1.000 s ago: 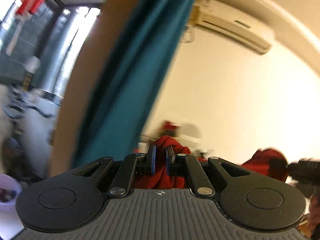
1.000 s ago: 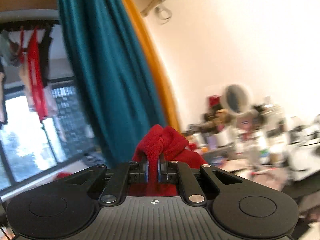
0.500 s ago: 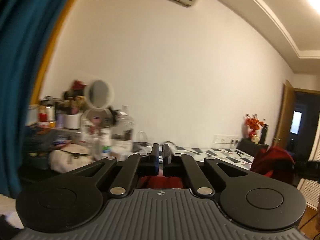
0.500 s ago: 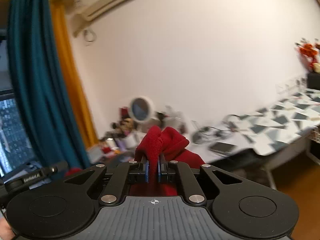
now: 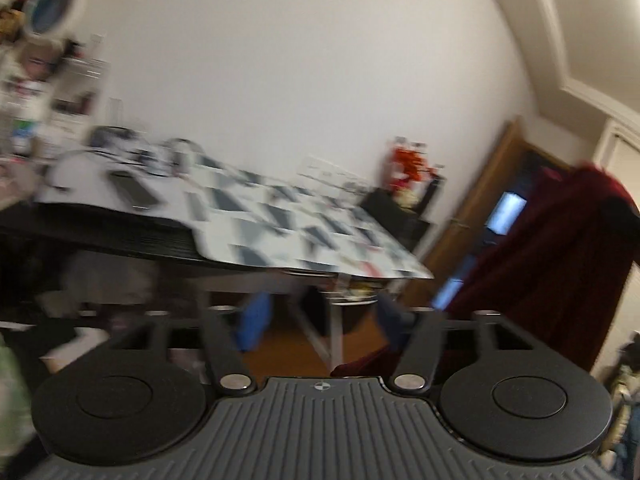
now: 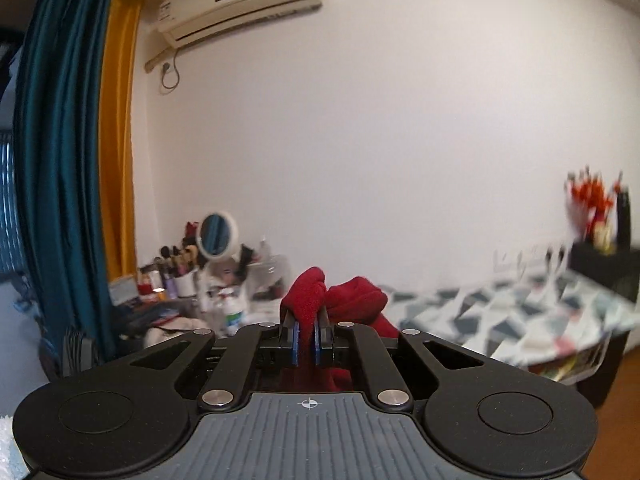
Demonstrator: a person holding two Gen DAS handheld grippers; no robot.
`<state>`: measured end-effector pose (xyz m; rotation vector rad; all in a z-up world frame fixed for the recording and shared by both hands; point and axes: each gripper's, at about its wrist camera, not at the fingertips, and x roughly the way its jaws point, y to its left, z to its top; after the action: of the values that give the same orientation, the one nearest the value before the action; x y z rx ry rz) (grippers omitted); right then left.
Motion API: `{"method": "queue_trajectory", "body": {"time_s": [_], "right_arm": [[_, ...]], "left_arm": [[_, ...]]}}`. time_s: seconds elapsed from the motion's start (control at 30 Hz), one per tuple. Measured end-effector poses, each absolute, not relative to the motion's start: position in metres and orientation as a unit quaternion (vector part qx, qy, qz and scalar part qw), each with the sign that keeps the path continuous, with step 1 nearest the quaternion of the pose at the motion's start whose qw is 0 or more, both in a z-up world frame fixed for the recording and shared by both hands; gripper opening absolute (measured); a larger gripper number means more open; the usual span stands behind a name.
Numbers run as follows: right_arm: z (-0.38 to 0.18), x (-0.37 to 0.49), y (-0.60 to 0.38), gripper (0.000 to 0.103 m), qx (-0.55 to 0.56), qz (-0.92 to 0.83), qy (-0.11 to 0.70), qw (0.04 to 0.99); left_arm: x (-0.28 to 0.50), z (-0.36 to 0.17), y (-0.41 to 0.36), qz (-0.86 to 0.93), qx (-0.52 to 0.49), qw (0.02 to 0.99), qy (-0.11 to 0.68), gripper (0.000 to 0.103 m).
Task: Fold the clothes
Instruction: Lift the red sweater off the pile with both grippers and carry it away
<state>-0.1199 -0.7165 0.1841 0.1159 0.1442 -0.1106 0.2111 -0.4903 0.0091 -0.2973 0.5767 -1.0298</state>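
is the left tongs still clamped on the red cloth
No, the left tongs are opening with nothing between them; the red cloth hangs off to the right.

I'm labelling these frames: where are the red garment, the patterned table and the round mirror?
red garment [image 6: 308, 296]: right wrist view, bunched top fold.
patterned table [image 5: 320, 236]: left wrist view, bare top.
round mirror [image 6: 216, 234]: right wrist view, glass.

Fuzzy red cloth garment [image 6: 316, 296]; matt black plastic right gripper [image 6: 307, 340].
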Motion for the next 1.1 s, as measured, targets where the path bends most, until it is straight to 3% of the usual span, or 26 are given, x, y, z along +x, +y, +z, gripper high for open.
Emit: {"method": "queue_trajectory", "body": {"time_s": [0.13,0.3,0.63,0.67,0.7,0.73,1.1], "right_arm": [[0.211,-0.132,-0.758,0.006,0.028,-0.093,0.073,0.993],[0.225,-0.141,-0.825,0.006,0.042,-0.157,0.059,0.985],[0.239,-0.135,-0.947,0.006,0.059,-0.237,0.002,0.970],[0.240,-0.132,-0.960,0.006,0.063,-0.247,0.000,0.967],[0.241,-0.129,-0.973,0.006,0.068,-0.258,-0.002,0.964],[0.241,-0.127,-0.985,0.006,0.073,-0.271,-0.002,0.960],[0.232,-0.060,-1.123,0.006,0.130,-0.331,-0.028,0.934]], "left_arm": [[0.201,-0.008,-0.543,-0.546,-0.156,0.768,0.295,0.080],[0.193,-0.033,-0.614,-0.627,-0.164,0.690,0.321,0.096],[0.218,-0.053,-0.821,-0.752,-0.033,0.569,0.330,0.095],[0.224,-0.050,-0.834,-0.765,-0.027,0.558,0.320,0.070],[0.231,-0.046,-0.845,-0.778,-0.022,0.545,0.311,0.017],[0.238,-0.042,-0.854,-0.788,-0.017,0.535,0.305,0.006],[0.370,0.050,-0.879,-0.714,-0.105,0.671,0.168,0.005]]}}
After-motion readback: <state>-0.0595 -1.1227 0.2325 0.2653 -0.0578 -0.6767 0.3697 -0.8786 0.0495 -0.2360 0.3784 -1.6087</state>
